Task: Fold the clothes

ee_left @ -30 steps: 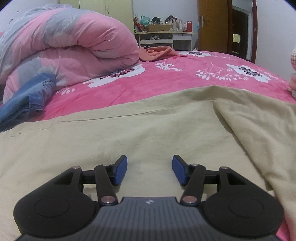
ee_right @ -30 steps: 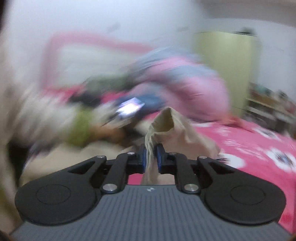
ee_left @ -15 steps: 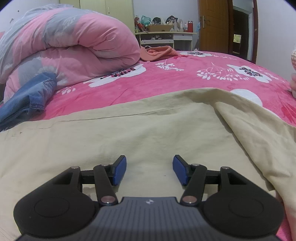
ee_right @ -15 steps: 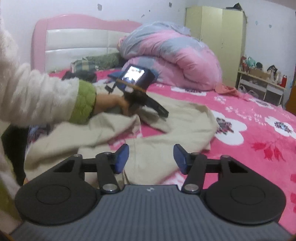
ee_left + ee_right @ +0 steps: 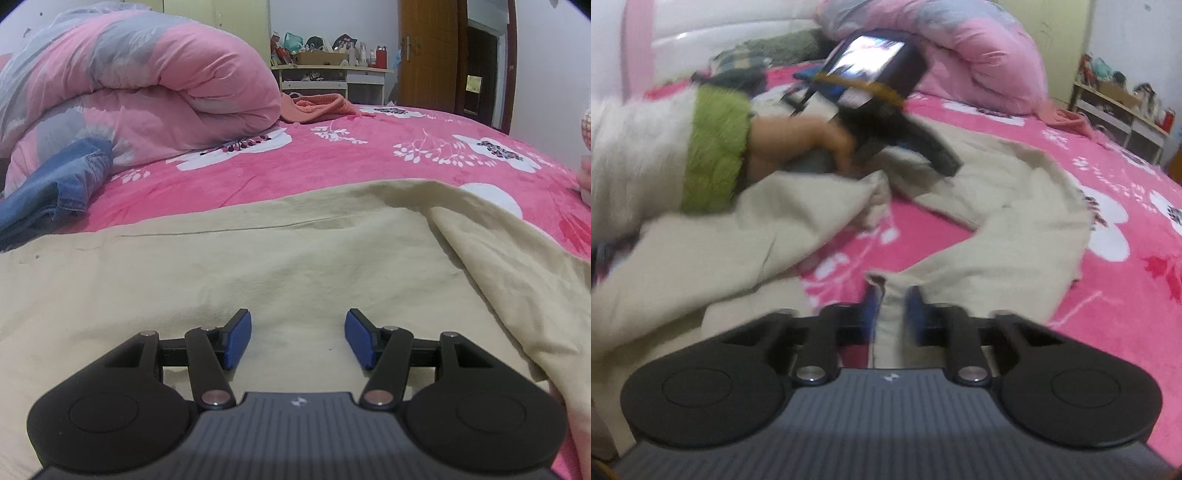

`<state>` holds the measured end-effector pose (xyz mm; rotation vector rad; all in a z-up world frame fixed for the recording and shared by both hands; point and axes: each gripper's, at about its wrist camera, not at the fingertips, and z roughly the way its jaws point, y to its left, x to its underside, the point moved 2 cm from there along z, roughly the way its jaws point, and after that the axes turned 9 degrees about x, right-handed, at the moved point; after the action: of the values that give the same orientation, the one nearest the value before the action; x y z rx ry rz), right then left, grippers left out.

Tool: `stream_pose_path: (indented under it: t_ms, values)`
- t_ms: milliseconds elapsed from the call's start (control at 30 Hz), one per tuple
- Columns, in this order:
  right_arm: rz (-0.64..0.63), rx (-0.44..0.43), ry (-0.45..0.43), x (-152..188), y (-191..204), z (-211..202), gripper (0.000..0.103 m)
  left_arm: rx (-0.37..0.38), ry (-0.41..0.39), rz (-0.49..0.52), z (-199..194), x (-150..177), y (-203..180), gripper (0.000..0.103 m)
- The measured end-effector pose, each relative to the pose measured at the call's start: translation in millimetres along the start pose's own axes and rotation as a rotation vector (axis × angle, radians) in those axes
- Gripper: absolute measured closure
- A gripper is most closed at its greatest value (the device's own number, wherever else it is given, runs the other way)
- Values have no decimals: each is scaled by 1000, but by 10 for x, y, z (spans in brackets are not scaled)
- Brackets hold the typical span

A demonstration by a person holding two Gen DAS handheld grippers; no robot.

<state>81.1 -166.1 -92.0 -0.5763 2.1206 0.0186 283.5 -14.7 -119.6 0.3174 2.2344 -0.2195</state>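
Right hand-held gripper (image 5: 890, 314) closing on beige trousers (image 5: 979, 273) hem; left hand-held gripper (image 5: 298, 339) half-open, empty, over trousers.

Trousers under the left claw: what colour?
Plain beige trousers, clearest in the left wrist view.
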Motion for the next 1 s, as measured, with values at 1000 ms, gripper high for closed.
stream_pose_path:
  t_ms: [1000]
  values:
    - [215,597,57,-147,-2836,232,58,70,-34,-87,-36,16,148,44]
